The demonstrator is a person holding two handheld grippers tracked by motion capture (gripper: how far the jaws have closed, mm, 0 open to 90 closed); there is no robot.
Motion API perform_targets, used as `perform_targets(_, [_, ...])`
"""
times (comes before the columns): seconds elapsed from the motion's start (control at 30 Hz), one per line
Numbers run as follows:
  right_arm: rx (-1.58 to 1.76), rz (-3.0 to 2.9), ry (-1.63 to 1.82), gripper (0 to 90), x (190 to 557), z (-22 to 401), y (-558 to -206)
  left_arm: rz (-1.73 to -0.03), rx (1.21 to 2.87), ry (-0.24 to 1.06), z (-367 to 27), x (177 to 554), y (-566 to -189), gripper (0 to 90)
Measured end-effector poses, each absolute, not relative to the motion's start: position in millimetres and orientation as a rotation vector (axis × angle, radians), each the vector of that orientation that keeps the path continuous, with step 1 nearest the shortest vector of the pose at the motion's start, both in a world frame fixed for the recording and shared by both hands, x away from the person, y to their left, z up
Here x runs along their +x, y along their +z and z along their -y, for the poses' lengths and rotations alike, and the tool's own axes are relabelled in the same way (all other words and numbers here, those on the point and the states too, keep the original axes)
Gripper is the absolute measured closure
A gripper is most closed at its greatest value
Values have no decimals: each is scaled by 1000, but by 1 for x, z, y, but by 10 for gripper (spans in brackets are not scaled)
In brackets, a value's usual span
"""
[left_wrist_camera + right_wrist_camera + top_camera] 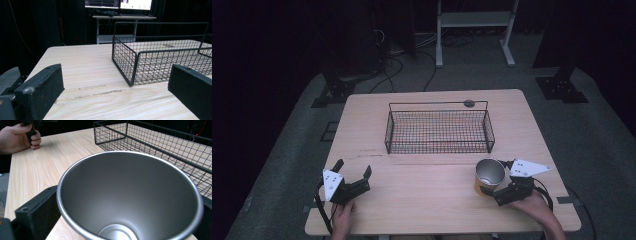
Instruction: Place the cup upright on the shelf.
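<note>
Metal cup (490, 175) clamped upright in right hand-held gripper (501, 186), near front right of surface (422, 195), just short of wire basket (439, 131). Left hand-held gripper (353, 173) spread wide, empty. Judged early: cup grasped, basket empty, placing probably left.

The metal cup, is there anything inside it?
Empty. The right gripper view looks straight into the metal cup and shows bare shiny walls down to its bottom, with nothing inside.
</note>
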State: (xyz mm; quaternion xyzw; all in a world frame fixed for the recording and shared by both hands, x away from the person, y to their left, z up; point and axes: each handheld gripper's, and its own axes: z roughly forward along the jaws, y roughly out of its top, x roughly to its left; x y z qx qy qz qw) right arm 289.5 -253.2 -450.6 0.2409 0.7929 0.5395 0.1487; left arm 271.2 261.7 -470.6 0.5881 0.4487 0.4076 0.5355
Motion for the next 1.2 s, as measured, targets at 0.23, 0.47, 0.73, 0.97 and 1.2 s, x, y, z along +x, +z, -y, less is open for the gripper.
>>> perform_targets(0.23, [687, -2290, 1548, 0, 291, 249, -449, -1068, 1400, 971, -262, 271, -471, 0])
perform_targets(0.47, [690, -2296, 1538, 56, 294, 245, -445, -1067, 1401, 971, -262, 271, -471, 0])
perform_targets(0.73, [688, -2320, 1530, 70, 295, 245, -443, -1067, 1402, 972, -262, 271, -471, 0])
perform_targets(0.97, [695, -2326, 1564, 75, 297, 244, -439, -1068, 1400, 972, -262, 271, -471, 0])
perform_targets(1.2, [682, -2344, 1562, 78, 301, 240, -429, -1068, 1400, 972, -262, 271, -471, 0])
